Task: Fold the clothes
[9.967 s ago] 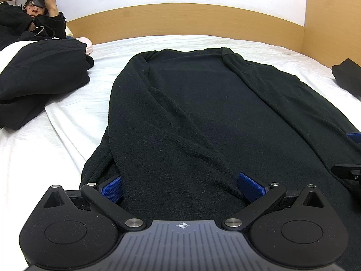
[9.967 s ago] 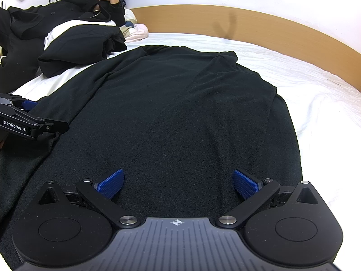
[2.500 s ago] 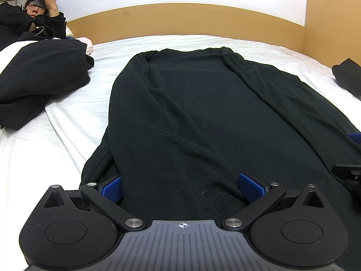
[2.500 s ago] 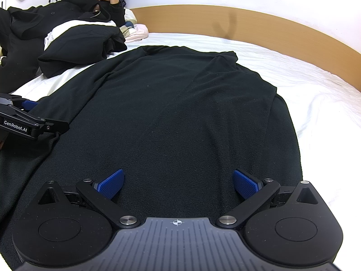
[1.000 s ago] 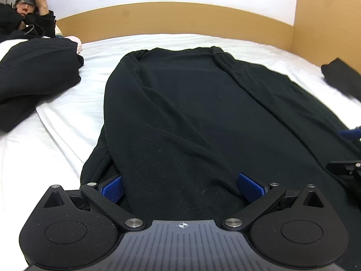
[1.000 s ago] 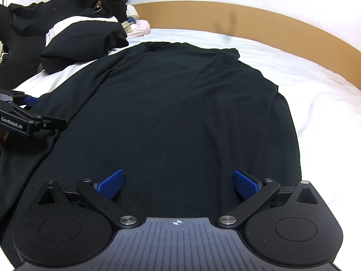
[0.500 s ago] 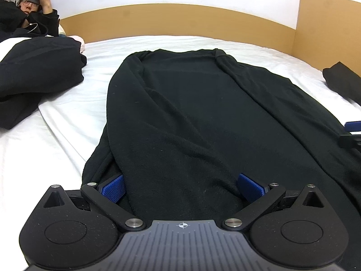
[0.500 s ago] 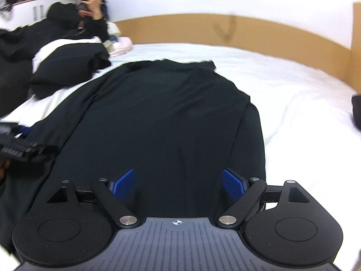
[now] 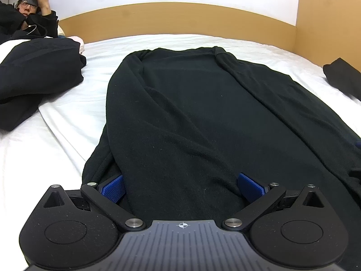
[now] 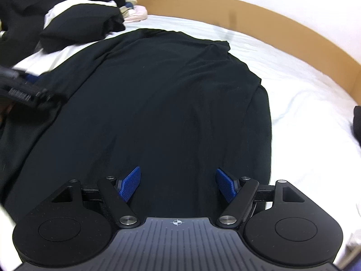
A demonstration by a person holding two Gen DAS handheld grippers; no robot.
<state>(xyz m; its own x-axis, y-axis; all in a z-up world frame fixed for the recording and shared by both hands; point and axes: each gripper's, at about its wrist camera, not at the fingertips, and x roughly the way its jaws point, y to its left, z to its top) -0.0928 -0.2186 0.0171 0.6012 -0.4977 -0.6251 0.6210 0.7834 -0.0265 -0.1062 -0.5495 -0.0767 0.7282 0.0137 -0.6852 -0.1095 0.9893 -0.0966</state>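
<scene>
A long black fleece garment (image 9: 191, 117) lies flat on the white bed (image 9: 67, 117), its sides folded in along its length. My left gripper (image 9: 181, 186) is open at the garment's near edge, blue pads on either side of the cloth. My right gripper (image 10: 178, 184) is open over the near edge too, its jaws narrower than before, with the black cloth (image 10: 169, 103) between the pads. The left gripper shows blurred at the left of the right wrist view (image 10: 20, 90).
A person in black (image 9: 29, 15) lies at the far left holding a phone. A heap of black clothes (image 9: 33, 72) sits beside them. Another dark item (image 9: 343, 76) lies at the right. A wooden headboard (image 9: 180, 18) borders the bed.
My right gripper has moved and tilted over the garment and its jaws have narrowed. My left gripper has shifted slightly and stays open.
</scene>
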